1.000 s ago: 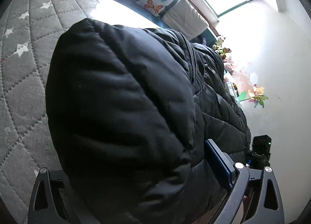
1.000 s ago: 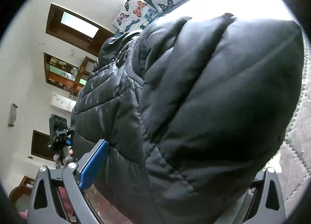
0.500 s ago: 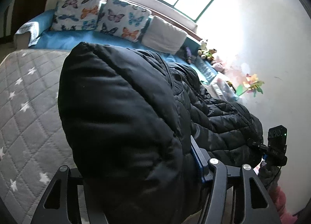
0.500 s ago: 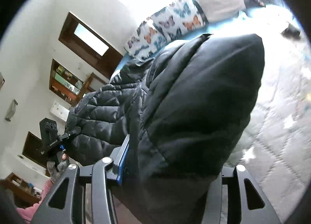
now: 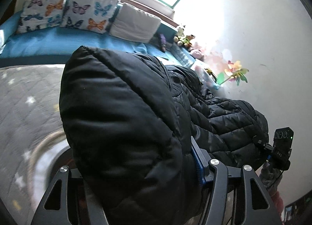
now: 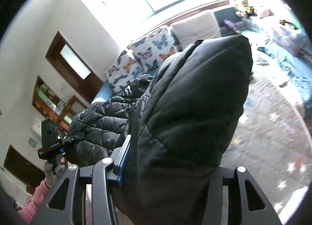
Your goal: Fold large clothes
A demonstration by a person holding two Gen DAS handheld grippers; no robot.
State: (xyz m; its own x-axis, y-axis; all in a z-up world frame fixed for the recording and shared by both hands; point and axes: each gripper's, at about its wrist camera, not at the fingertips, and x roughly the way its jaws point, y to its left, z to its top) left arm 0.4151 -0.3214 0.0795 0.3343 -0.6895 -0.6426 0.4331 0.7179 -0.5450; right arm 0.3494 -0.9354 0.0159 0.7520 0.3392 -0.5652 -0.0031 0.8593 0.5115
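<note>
Gripping a black puffer jacket [image 5: 124, 119] with both grippers at once. Left gripper [image 5: 140, 182]: jaws clamping a thick padded fold, blue pad pressing into the fabric on the right side of the fold, the other finger hidden behind the bulge. Right gripper [image 6: 167, 176]: jaws likewise pinching a padded fold of the same jacket [image 6: 191, 112], blue pad bearing on the left side of the fold.

Hanging between the 2 grippers, the quilted body of the jacket, slack and creased, raised clear of the grey star-patterned bed cover [image 5: 25, 108] below. Showing blurred in both views, that cover [image 6: 273, 131], with the jacket held over its near edge rather than lying on it.

Appearing at the right edge of the left wrist view, the right gripper's camera body [image 5: 281, 147], with a gloved hand [image 5: 272, 174] and a pink sleeve beneath it. Appearing at the left edge of the right wrist view, the left gripper's camera body [image 6: 49, 139], again with a gloved hand [image 6: 54, 168] and pink sleeve under it.

Lying along the far side of the room, a blue daybed [image 5: 48, 43] under a bright window, carrying 2 butterfly cushions [image 5: 85, 14] and 1 white cushion [image 5: 136, 26]. Sitting at its far right corner, several small soft toys [image 5: 182, 36]. Standing against the white wall nearby, a bunch of artificial flowers [image 5: 234, 73].
</note>
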